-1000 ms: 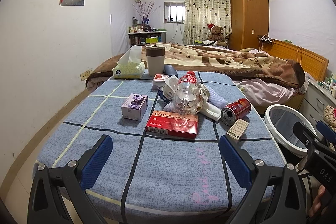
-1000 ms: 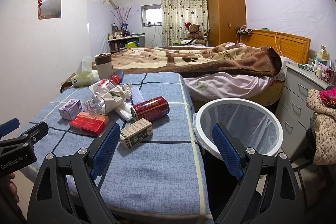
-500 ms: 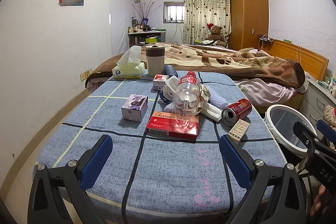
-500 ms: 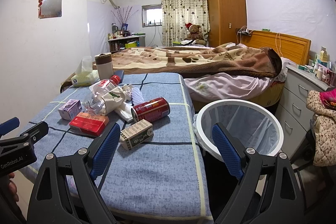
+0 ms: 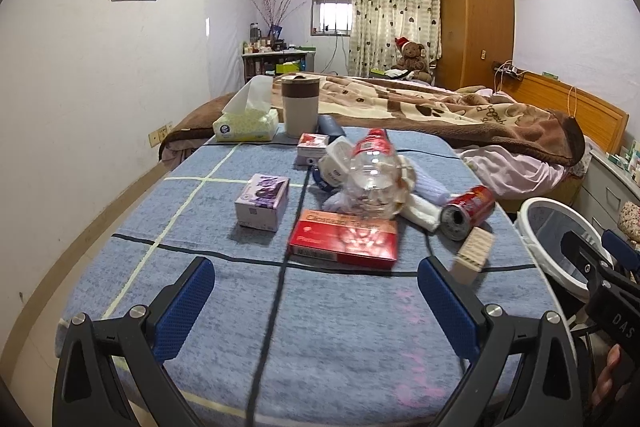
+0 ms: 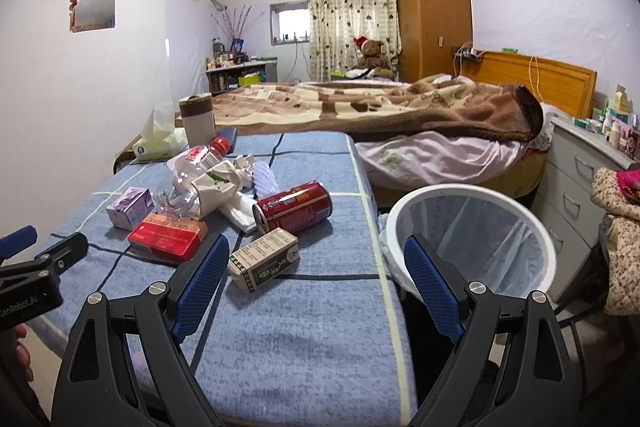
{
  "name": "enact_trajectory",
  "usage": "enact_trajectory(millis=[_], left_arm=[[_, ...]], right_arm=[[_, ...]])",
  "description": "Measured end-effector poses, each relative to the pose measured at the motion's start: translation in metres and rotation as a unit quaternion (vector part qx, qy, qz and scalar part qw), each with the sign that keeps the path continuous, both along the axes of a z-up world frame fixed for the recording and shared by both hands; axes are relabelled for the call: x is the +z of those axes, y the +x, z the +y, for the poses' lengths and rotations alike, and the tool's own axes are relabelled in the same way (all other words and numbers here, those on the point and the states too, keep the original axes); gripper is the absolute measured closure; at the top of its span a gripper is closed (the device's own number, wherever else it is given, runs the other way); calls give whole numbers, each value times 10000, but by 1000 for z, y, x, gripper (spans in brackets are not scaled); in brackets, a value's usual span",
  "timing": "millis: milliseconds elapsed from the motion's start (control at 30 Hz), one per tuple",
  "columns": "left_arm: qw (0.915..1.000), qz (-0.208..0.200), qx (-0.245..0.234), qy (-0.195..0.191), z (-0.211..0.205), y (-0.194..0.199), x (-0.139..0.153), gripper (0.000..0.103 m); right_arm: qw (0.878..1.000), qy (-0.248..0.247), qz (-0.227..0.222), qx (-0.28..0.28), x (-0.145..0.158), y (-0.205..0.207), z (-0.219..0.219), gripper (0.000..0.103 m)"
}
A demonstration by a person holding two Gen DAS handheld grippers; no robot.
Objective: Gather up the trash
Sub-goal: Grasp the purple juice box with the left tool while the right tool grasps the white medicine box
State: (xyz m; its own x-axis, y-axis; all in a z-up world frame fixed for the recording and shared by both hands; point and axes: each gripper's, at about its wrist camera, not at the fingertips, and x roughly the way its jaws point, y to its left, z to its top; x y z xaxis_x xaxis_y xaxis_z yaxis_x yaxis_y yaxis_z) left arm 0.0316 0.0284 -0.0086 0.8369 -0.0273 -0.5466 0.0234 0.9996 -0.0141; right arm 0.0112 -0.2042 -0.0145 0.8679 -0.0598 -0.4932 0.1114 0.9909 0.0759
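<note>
Trash lies on a blue-covered table [image 5: 344, 327]: a red medicine box [image 5: 344, 239], a crushed clear bottle [image 5: 370, 175], a red can [image 5: 468, 207], a small beige box [image 5: 474, 255], a purple box [image 5: 262, 201] and crumpled paper [image 6: 224, 183]. A white bin [image 6: 472, 239] with a liner stands right of the table. My left gripper [image 5: 316, 303] is open and empty in front of the red box. My right gripper [image 6: 316, 279] is open and empty near the beige box [image 6: 264, 259] and the can [image 6: 294, 207].
A tissue box [image 5: 246, 123] and a lidded cup [image 5: 300, 107] stand at the table's far end. A bed with a brown blanket [image 6: 380, 111] lies behind. Drawers [image 6: 580, 183] stand at the right.
Both grippers have moved slightly forward toward the trash; the objects look a little nearer. Nothing on the table has moved.
</note>
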Motion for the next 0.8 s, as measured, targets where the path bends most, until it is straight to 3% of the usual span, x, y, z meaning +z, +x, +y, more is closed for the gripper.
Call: enact_trajectory(millis=[200, 333, 667, 800], left_arm=[[9995, 248, 69, -186, 32, 33, -12, 1], [9994, 323, 138, -65, 46, 56, -16, 2], [9965, 784, 153, -235, 74, 123, -31, 3], [9958, 857, 172, -256, 81, 144, -37, 7]], right_arm=[[9994, 177, 309, 7, -17, 28, 4, 12], [9982, 317, 497, 59, -27, 40, 11, 12], [9944, 455, 955, 0, -40, 72, 24, 13], [9927, 391, 1137, -52, -46, 82, 30, 24]])
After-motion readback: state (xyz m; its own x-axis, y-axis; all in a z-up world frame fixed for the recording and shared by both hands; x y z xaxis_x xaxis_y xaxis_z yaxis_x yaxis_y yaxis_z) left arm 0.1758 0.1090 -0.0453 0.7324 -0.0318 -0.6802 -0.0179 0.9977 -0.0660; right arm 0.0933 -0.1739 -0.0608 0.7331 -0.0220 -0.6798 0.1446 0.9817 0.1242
